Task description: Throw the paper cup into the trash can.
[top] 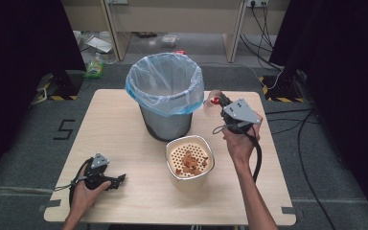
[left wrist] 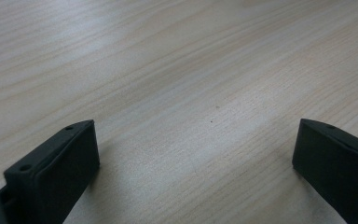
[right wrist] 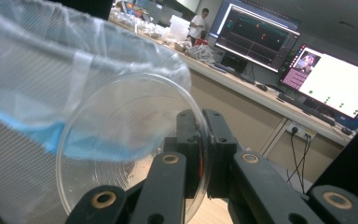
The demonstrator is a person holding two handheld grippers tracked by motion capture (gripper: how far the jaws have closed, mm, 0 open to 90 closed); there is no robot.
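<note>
A clear plastic cup (right wrist: 130,144) is seen clamped by its rim between the closed jaws of the right gripper (top: 219,103), held tilted in the air just beside the bin (top: 166,96), over the far right part of the table (top: 120,139). The bin, a grey mesh one lined with a pale blue bag, is stood near the middle of the far edge. A cream strainer basket (top: 189,162) with orange-brown scraps inside is placed just in front of the bin, toward the near edge. The left gripper (top: 117,181) is rested on the wood by the near left corner, its jaws spread wide with nothing between them.
</note>
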